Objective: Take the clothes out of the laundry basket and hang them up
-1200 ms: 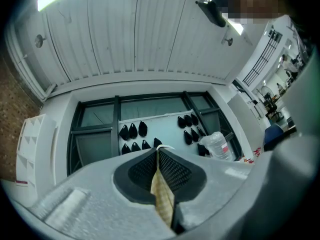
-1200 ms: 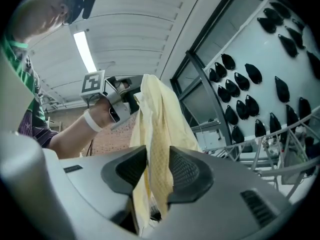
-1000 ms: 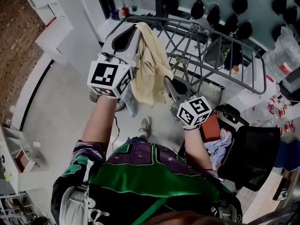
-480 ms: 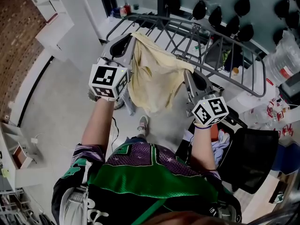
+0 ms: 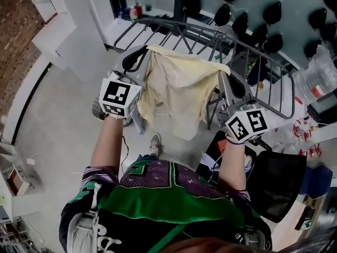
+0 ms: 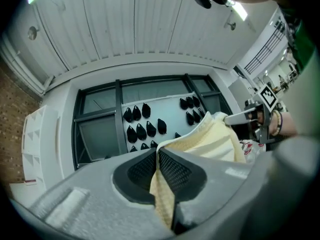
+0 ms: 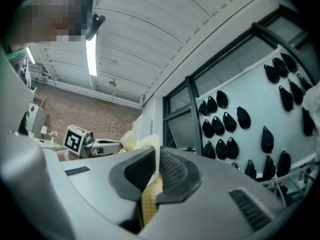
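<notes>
Pale yellow garment (image 5: 179, 88) is up in the air, stretched wide between both claws, right in front of the grey drying rack (image 5: 263, 54) | left claw (image 5: 141, 54) clamped tight on its top left corner | right claw (image 5: 225, 77) clamped tight on the top right corner | black laundry basket (image 5: 279, 178) low at the right, more clothes (image 5: 246, 165) in it

No legible txt anywhere: cubes on left gripper (image 5: 140, 55) & right gripper (image 5: 224, 74) show only b/w square marker patterns, white print on person's green jersey (image 5: 168, 194) is cut off at btm edge, red label (image 5: 320, 78) on clear container (image 5: 316, 57) too small to read.
</notes>
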{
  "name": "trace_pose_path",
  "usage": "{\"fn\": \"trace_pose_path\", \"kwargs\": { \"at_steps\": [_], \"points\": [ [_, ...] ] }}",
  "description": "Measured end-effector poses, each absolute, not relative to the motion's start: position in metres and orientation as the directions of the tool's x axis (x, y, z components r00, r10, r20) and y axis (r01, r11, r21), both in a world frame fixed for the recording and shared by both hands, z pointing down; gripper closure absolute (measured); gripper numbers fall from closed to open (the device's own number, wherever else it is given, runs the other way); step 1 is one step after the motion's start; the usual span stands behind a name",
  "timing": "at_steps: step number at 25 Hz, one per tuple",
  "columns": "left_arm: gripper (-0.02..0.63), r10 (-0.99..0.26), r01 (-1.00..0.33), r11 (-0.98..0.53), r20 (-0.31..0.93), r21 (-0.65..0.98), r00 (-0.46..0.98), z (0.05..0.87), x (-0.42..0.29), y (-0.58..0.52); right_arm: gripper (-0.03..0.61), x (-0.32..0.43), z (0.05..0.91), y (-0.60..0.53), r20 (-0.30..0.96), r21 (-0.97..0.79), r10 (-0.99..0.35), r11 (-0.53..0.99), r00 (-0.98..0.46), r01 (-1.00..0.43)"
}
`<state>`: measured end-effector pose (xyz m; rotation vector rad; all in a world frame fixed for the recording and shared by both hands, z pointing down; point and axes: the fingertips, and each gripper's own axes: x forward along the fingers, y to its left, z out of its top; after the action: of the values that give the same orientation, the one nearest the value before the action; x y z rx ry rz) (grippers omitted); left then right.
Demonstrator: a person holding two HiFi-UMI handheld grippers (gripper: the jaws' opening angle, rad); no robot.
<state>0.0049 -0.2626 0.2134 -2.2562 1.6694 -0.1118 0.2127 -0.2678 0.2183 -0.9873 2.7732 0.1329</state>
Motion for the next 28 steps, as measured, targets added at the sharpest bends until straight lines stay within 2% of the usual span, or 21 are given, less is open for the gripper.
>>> {"fn": "trace_pose_path", "kwargs": {
  "at_steps": [8, 14, 19, 28],
  "points": [
    [0.583, -0.913, -0.904, -0.358, -0.117, -0.232, 0.392, 0.247, -0.015, -0.331, 0.571, 0.167, 0.182, -0.326, -0.226, 0.066, -0.600, 0.776, -0.767, -0.627],
    [0.591, -0.890, -0.854, -0.421, -0.040, -0.306, 0.454, 0.263, -0.031, -0.393, 0.571, 0.125, 0.164, -0.377, -0.227, 0.078, -0.605, 0.770, -0.763, -0.634],
    [0.591, -0.889, -0.873, -0.403, -0.110, -0.274, 0.445, 0.242, -0.079, -0.425, 0.571, 0.109, 0.168, -0.423, -0.175, 0.116, -0.661, 0.722, -0.730, -0.682],
    [0.592, -0.859, -0.881, -0.332, -0.278, -0.337, 0.430, 0.167, -0.146, -0.450, 0.571, 0.067, 0.170, -0.476, -0.101, 0.235, -0.718, 0.655, -0.688, -0.718]
  ]
}}
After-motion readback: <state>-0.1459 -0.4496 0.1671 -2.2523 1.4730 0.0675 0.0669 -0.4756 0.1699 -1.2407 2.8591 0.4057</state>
